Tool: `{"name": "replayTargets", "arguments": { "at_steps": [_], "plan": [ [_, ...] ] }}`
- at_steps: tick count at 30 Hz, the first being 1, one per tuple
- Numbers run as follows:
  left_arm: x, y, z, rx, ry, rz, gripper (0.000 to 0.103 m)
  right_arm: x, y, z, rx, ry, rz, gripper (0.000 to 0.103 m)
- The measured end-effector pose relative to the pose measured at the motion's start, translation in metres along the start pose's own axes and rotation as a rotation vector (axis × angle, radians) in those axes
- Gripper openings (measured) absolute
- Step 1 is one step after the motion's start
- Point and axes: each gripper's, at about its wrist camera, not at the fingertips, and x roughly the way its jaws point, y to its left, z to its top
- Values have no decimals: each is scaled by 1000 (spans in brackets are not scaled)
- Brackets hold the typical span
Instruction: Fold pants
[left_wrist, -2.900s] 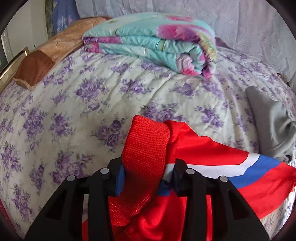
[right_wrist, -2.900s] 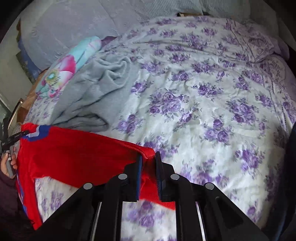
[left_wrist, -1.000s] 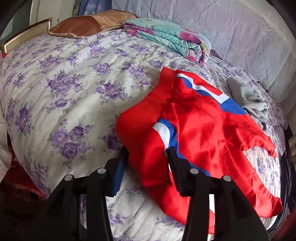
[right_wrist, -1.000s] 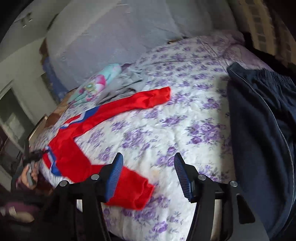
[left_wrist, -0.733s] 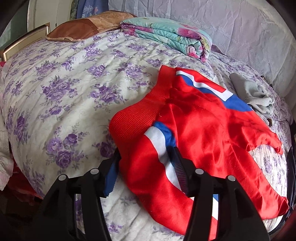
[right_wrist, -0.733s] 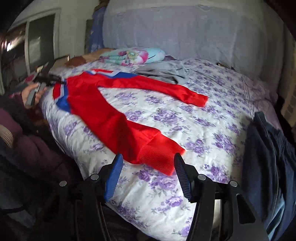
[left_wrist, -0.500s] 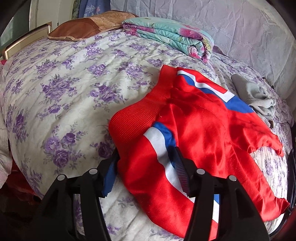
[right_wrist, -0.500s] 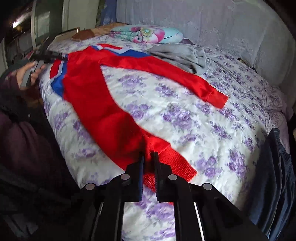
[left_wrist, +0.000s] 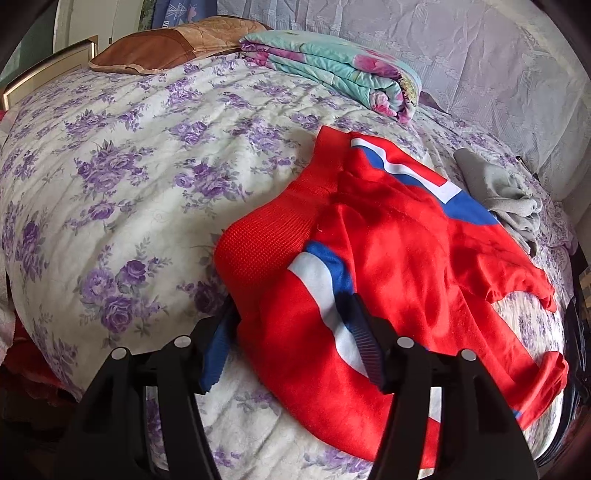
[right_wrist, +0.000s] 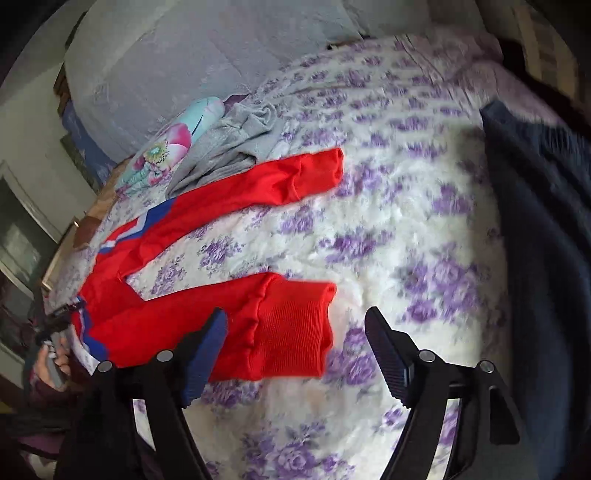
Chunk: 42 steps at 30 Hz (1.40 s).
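**Pants spread flat; first fold pending**

Spread across the floral bedspread (left_wrist: 122, 192): red pants (left_wrist: 399, 258), waistband end at the near bed edge by the left gripper (left_wrist: 291, 339), both legs running away toward the right gripper (right_wrist: 295, 350). In the right wrist view, legs apart in a V: far leg (right_wrist: 258, 188) ending near the grey garment (right_wrist: 236, 147), near leg cuff (right_wrist: 295, 328) lying just ahead of the right fingertips.

Left gripper: fingers spread wide, straddling the waistband corner and the blue-and-white side stripe (left_wrist: 325, 280); no pinch on the cloth visible. Right gripper: fingers also spread wide, nothing held, the ribbed cuff lying between and just beyond the pads; contact with the cloth not determinable owing to motion blur.

Judged step: layout complete, no fold made as yet. Grasp points apparently being lined up for the lengthwise fold, one leg over the other.

Requirements for the next move:
- Closure of the right fingers on the near cuff, through the full cloth thickness.
- Closure of the left fingers on the near waistband corner.
- Both ends lifted together and carried across onto the far leg, edges matched.

Also present, clear of the working area: folded floral blanket (left_wrist: 332, 70), brown pillow (left_wrist: 166, 44), dark blue garment (right_wrist: 546, 258) at the right bed edge.
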Motion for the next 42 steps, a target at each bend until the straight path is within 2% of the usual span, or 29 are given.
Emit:
{"name": "replayTargets", "arguments": {
  "at_steps": [1, 2, 3, 4, 6, 7, 8, 10, 12, 14, 17, 18, 20, 21, 23, 24, 28, 29, 32, 33, 34, 35, 36, 37, 38, 39, 40, 42],
  "plan": [
    [3, -2, 1, -4, 4, -5, 64, 10, -5, -7, 51, 39, 43, 77],
    [6, -4, 2, -7, 4, -5, 67, 22, -6, -13, 78, 80, 73, 68],
    [8, -8, 2, -6, -1, -3, 67, 33, -2, -17, 67, 108, 79, 26],
    [9, -12, 3, 0, -9, 0, 66, 41, 5, -16, 47, 125, 96, 15],
    [9, -19, 8, 2, -6, -43, 24, 37, 15, -3, 25, 56, 87, 15],
    [6, -21, 14, -10, 0, -67, 24, 27, 21, 9, 11, 2, 101, 15],
    [0, -22, 21, -23, -13, -71, 23, 13, 27, 23, 4, -49, 132, 7],
    [-23, -24, 33, -37, -61, -79, 23, -26, 39, 45, -22, -144, 203, 6],
    [-44, -23, 35, -40, -75, -86, 24, -64, 46, 49, -76, -209, 166, 6],
    [-50, -20, 24, -27, -38, -75, 26, -83, 36, 36, -64, -189, 143, 6],
    [-32, -22, -2, 37, 67, -14, 33, -70, 7, -8, 10, -48, 93, 6],
    [-22, -24, -9, 63, 99, 4, 40, -59, -6, -22, 37, -1, 65, 6],
    [-9, -26, -17, 93, 119, 20, 47, -31, -26, -53, 88, 92, 23, 6],
    [-10, -28, -17, 102, 109, 23, 52, -23, -32, -64, 105, 108, 9, 7],
    [-15, -29, -15, 113, 111, 28, 61, -23, -34, -72, 108, 80, 20, 8],
    [-19, -28, -14, 109, 110, 27, 65, -30, -30, -73, 102, 59, 18, 13],
    [-43, -13, -15, 109, 77, 66, 70, -69, -17, -69, 47, -63, -69, 22],
    [-51, -9, -15, 100, 62, 73, 71, -76, -12, -67, 34, -96, -61, 25],
    [-69, -3, -15, 86, 1, 58, 72, -81, 6, -55, -16, -145, 79, 25],
    [-71, -6, -15, 93, -21, 39, 74, -77, 18, -52, -50, -152, 116, 29],
    [-69, -9, -15, 103, -32, 24, 75, -70, 27, -50, -78, -150, 131, 34],
    [-64, -13, -16, 112, -29, 13, 76, -61, 34, -48, -91, -132, 124, 46],
    [-53, -18, -18, 125, -14, 0, 76, -46, 34, -47, -90, -90, 88, 51],
    [-36, -20, -20, 147, 24, 21, 76, -25, 28, -47, -62, -19, 27, 51],
    [-17, -21, -24, 167, 67, 90, 79, -3, 17, -50, -18, 65, -29, 50],
    [-7, -17, -28, 178, 63, 97, 83, 11, 6, -55, 15, 103, -17, 38],
    [-10, -17, -30, 203, 26, 117, 83, 10, 1, -58, 20, 81, 4, 34],
    [-16, -17, -29, 195, 38, 132, 83, -1, 0, -59, 36, 78, 13, 32]
  ]
}}
